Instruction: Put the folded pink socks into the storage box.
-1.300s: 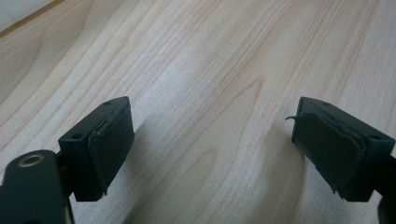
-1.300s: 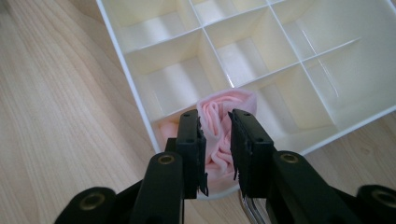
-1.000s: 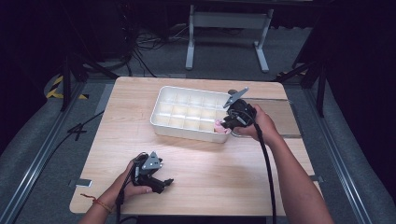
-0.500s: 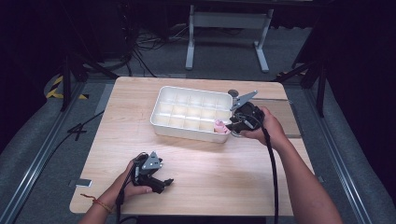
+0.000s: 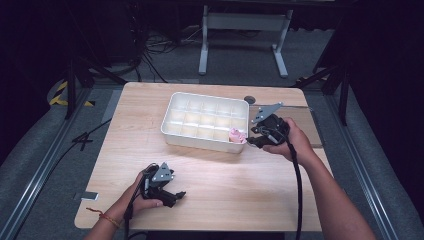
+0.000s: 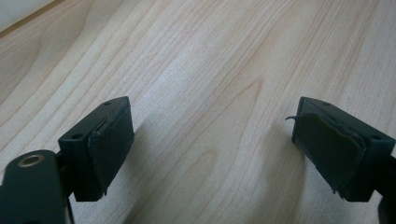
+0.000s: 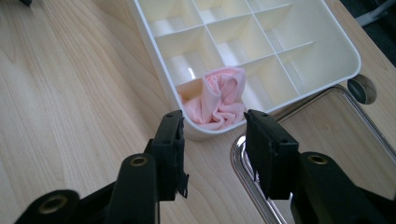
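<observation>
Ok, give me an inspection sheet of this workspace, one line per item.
Surface: wooden table, with a metal-rimmed inset by the tray's right end.
Job's things: white tray of compartments; pink cloth bunched in its near right corner cell.
Clutter: nothing seen.
Grippers: left gripper open over bare wood; right gripper open just short of the cloth, its jaws have just been opening, nothing between them.
Cables: one trails from each gripper; more lie on the floor behind.
Surroundings: dark room, grey floor, metal stand.

A metal stand (image 5: 243, 40) rises behind the wooden table (image 5: 215, 175).
</observation>
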Available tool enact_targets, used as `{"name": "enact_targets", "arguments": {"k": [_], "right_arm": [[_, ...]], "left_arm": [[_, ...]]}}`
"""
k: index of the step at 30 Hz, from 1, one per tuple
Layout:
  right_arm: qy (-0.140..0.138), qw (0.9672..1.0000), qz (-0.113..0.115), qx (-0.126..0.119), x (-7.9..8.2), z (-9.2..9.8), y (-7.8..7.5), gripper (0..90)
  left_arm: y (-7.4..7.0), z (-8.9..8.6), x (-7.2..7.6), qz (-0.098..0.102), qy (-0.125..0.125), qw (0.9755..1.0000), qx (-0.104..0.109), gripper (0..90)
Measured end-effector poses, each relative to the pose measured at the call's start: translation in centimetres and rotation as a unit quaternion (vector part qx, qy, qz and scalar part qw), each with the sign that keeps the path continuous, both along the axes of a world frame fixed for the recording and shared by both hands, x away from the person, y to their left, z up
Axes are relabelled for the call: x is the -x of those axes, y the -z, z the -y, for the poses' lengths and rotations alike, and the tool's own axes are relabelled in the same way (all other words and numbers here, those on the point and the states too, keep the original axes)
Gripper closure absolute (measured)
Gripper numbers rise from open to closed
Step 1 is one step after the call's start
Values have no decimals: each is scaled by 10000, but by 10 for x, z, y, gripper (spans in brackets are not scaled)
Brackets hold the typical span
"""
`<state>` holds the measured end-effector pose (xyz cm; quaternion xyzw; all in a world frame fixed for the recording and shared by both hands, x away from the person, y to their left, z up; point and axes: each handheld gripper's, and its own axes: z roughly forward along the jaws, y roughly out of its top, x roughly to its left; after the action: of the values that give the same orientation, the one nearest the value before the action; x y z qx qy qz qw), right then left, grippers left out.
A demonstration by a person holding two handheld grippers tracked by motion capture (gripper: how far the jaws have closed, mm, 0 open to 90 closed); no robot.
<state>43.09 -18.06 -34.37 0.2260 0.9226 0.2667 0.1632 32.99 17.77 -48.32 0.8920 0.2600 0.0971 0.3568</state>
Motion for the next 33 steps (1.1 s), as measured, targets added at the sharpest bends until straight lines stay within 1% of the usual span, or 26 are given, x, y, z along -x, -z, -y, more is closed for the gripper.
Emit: {"name": "enact_targets", "arguments": {"k": [10,12,13,14,19,27,29,31,33], "right_arm": [[25,10000,27,58,8,9,5,528],[54,9999,71,60,10,12,6,515],[69,10000,58,29,11,13,6,507],[65,9999,90,65,12,15,7,502],[59,9998,90,136,18,19,12,493],[96,9998,96,132,24,26,16,478],[123,9996,125,212,27,30,18,478],[121,9997,97,206,28,31,20,467],[139,9995,118,256,30,33,21,467]], "left_arm": [[0,0,0,1,2,10000,0,130],[0,0,0,1,2,10000,0,130],[0,0,0,1,2,10000,-1,130],[0,0,0,2,1,10000,0,130],[0,0,0,2,2,10000,0,130],[0,0,0,1,2,10000,-1,130],[0,0,0,1,3,10000,-1,130],[0,0,0,0,1,10000,2,130],[0,0,0,1,3,10000,-1,130]]}}
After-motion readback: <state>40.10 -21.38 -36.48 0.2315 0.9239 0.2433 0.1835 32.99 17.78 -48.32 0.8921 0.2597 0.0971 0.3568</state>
